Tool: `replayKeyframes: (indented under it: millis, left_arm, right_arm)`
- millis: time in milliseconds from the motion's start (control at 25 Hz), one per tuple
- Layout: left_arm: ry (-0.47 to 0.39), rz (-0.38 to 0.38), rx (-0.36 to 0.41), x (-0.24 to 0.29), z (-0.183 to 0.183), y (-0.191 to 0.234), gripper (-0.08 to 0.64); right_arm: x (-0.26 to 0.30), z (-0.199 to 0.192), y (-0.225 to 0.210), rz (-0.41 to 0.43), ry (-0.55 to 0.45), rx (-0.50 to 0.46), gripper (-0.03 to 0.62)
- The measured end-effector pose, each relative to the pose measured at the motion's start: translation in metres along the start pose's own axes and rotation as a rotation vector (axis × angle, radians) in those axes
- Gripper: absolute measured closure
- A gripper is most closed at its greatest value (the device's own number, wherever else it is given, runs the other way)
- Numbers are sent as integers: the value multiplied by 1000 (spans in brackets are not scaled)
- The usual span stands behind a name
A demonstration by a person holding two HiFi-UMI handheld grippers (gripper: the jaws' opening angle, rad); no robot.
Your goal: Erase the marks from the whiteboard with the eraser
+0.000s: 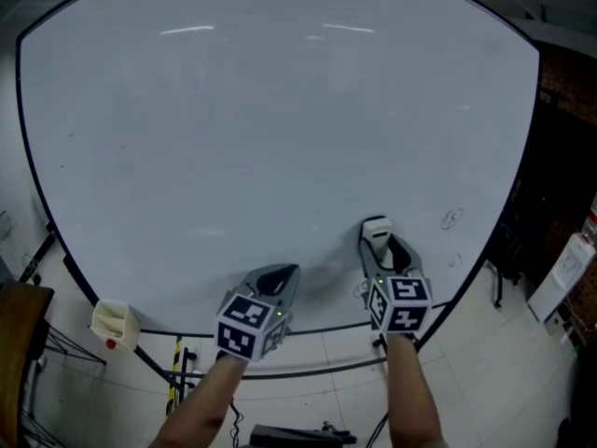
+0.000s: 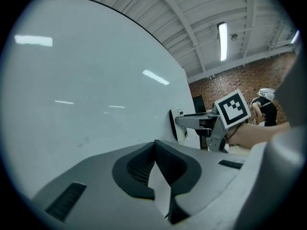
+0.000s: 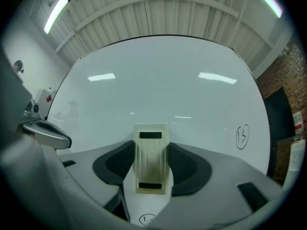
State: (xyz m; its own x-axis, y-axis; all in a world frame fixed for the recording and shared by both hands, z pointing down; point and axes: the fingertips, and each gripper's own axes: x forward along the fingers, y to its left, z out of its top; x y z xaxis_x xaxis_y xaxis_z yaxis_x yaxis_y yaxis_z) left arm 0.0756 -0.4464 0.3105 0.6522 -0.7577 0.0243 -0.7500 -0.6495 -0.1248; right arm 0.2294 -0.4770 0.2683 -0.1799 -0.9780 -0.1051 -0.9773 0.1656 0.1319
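Note:
The whiteboard (image 1: 233,129) fills most of the head view. My right gripper (image 1: 377,247) is shut on a cream eraser (image 1: 375,231), whose face lies against the board low at the right. In the right gripper view the eraser (image 3: 152,159) stands upright between the jaws. A circled mark (image 3: 242,136) lies to its right and another circled mark (image 3: 147,219) just below it. Faint circled marks (image 1: 452,217) also show in the head view. My left gripper (image 1: 280,275) is shut and holds nothing, close to the board's lower edge; its jaws meet in the left gripper view (image 2: 154,147).
A small cream holder (image 1: 114,322) hangs at the board's lower left edge. A wooden piece (image 1: 19,320) stands at the far left. At the right are a brick wall and a white appliance (image 1: 564,273). Tiled floor lies below the board.

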Motion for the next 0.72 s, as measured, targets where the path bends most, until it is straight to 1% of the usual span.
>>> replayKeyframes:
  millis: [80, 440, 720]
  left_arm:
    - [-4, -3, 0, 4, 1, -3, 565]
    - [-19, -21, -20, 9, 7, -12, 566]
    - [-49, -70, -10, 14, 13, -19, 565]
  right_arm:
    - [0, 0, -6, 3, 1, 11, 367]
    - [-3, -1, -4, 27, 5, 21, 367]
    - [-30, 8, 10, 62, -24, 0, 367]
